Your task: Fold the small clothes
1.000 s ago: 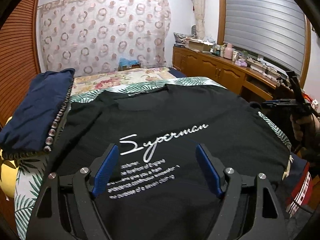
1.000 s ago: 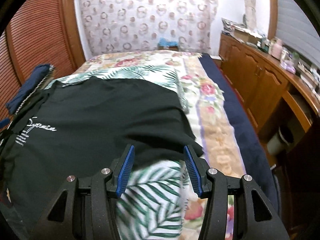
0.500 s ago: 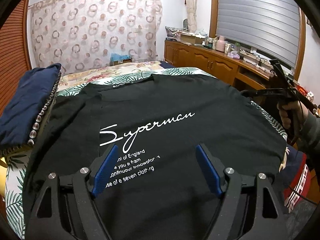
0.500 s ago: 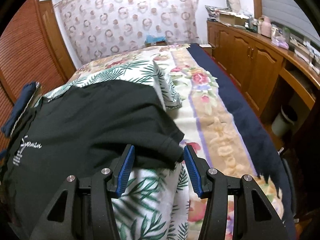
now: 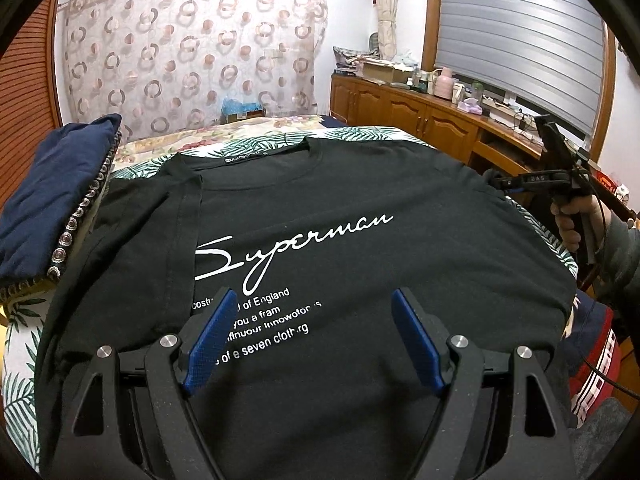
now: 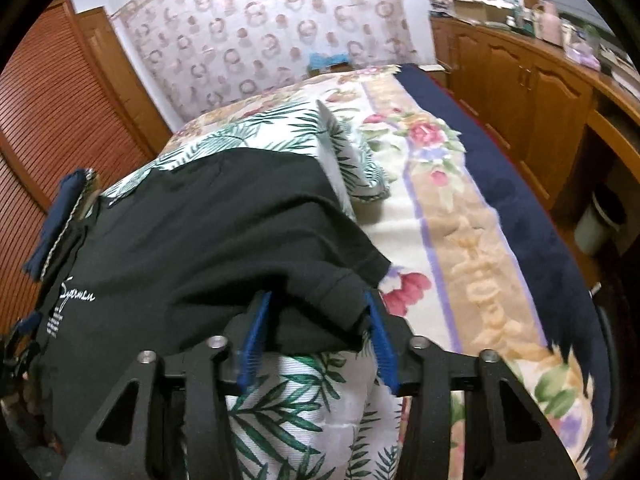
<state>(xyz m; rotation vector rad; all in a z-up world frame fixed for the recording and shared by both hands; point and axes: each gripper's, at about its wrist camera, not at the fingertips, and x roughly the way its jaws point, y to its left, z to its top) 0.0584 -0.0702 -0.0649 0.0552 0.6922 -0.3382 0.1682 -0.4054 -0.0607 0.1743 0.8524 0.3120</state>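
A black T-shirt (image 5: 340,208) with white "Superman" print lies face up, spread over a leaf-print cushion on the bed. My left gripper (image 5: 316,336) hovers open over its lower front, with nothing between the blue pads. In the right wrist view the same T-shirt (image 6: 200,240) fills the left side, and its right sleeve (image 6: 332,280) bunches between the pads of my right gripper (image 6: 316,332). Those jaws are closing around the sleeve hem but still stand apart. The left wrist view also shows the right gripper (image 5: 536,179) at the shirt's right edge, held by a hand (image 5: 568,224).
A folded navy cloth (image 5: 52,184) with beaded trim lies left of the shirt. The leaf-print cushion (image 6: 304,412) sits on a floral bedspread (image 6: 460,240). Wooden cabinets (image 5: 420,124) line the right wall, with a bin (image 6: 600,224) below. A red striped garment (image 5: 592,360) hangs at the bed's right edge.
The right gripper has moved forward and rolled, so the sleeve hem now lies between its pads. The left gripper has stayed open over the shirt front.
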